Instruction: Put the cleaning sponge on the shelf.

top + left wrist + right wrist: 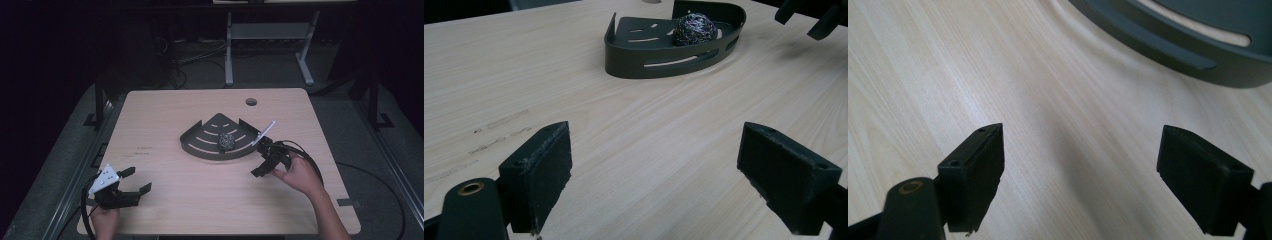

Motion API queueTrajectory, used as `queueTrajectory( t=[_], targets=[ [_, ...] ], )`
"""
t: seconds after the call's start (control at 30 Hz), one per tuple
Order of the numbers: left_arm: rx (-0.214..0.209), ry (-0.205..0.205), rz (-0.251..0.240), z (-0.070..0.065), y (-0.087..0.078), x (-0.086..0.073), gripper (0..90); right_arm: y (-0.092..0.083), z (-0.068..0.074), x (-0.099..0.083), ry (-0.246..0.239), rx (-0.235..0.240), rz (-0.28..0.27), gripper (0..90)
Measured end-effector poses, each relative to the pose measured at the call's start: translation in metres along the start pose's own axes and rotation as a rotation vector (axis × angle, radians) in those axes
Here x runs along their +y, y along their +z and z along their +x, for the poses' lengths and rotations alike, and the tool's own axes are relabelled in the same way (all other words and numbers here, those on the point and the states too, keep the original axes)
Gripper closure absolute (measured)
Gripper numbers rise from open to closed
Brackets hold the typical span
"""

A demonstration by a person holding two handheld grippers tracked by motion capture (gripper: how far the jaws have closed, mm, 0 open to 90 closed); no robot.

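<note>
A steel-wool ball [226, 141] sits inside the dark corner tray [200, 148] at the table's [175, 110] middle. The right gripper [263, 165] hangs just beside the tray's curved front, jaws spread and empty, likely having let go. The left gripper [134, 181], also spread, waits well apart, leaving the tray unobstructed.

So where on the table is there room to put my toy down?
The table is bare left of the dark corner tray, and along the near edge between the left gripper and right gripper. It's crowded where the right gripper sits by the tray holding the scrubber ball.
</note>
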State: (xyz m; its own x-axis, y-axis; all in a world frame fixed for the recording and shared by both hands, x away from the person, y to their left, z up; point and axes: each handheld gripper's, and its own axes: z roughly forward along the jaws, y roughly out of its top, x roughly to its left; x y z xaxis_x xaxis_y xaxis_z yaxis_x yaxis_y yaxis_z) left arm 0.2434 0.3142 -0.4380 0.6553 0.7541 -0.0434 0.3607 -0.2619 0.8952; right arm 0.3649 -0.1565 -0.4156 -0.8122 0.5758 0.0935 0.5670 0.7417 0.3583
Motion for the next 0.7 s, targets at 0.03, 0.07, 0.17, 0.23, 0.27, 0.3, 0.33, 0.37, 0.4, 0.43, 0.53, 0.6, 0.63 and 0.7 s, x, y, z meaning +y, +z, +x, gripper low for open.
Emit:
queueTrajectory(
  t=[0.03, 0.07, 0.17, 0.23, 0.27, 0.3, 0.33, 0.37, 0.4, 0.43, 0.53, 0.6, 0.63, 0.7],
  targets=[
    [0.000, 0.001, 0.001, 0.000, 0.000, 0.000, 13.7, 0.000, 0.000, -0.002, -0.002, 0.000, -0.002, 18.6],
    [0.000, 0.001, 0.001, 0.000, 0.000, 0.000, 13.7, 0.000, 0.001, -0.003, 0.001, 0.001, -0.001, 18.5],
    [0.001, 0.001, 0.002, 0.000, 0.000, 0.000, 13.7, 0.001, 0.002, -0.007, 0.004, 0.001, -0.008, 18.6],
    [0.001, 0.003, 0.003, 0.000, 0.000, 0.000, 13.7, 0.001, 0.002, -0.010, 0.004, 0.004, -0.011, 18.5],
    [0.000, 0.002, 0.002, 0.000, 0.000, 0.000, 13.7, 0.001, 0.003, -0.011, 0.009, 0.003, -0.013, 18.5],
    [-0.001, -0.001, 0.002, -0.001, 0.000, 0.000, 13.7, 0.001, 0.003, -0.012, 0.008, 0.003, -0.014, 18.5],
    [0.000, -0.001, 0.004, -0.001, 0.000, 0.000, 13.7, 0.001, 0.003, -0.013, 0.010, 0.006, -0.016, 18.5],
    [0.000, -0.002, 0.002, -0.001, 0.000, 0.000, 13.7, 0.001, 0.004, -0.014, 0.009, 0.005, -0.017, 18.5],
    [0.000, -0.002, 0.002, -0.001, 0.000, 0.000, 13.7, 0.002, 0.004, -0.015, 0.006, 0.003, -0.015, 18.5],
    [0.000, -0.002, 0.001, -0.001, 0.000, 0.000, 13.7, 0.002, 0.004, -0.016, 0.009, 0.006, -0.017, 18.6],
    [0.000, -0.002, 0.001, -0.001, 0.000, 0.000, 13.7, 0.001, 0.006, -0.020, 0.009, 0.004, -0.021, 18.5],
    [0.000, -0.002, 0.001, -0.001, 0.000, 0.000, 13.7, 0.001, 0.007, -0.022, 0.011, 0.004, -0.027, 18.6],
    [0.000, 0.001, 0.001, -0.001, 0.000, 0.000, 13.7, 0.001, 0.007, -0.024, 0.011, 0.003, -0.029, 18.6],
    [0.000, 0.001, 0.001, -0.001, 0.000, 0.000, 13.7, 0.001, 0.007, -0.026, 0.013, 0.002, -0.034, 18.6]
  ],
)
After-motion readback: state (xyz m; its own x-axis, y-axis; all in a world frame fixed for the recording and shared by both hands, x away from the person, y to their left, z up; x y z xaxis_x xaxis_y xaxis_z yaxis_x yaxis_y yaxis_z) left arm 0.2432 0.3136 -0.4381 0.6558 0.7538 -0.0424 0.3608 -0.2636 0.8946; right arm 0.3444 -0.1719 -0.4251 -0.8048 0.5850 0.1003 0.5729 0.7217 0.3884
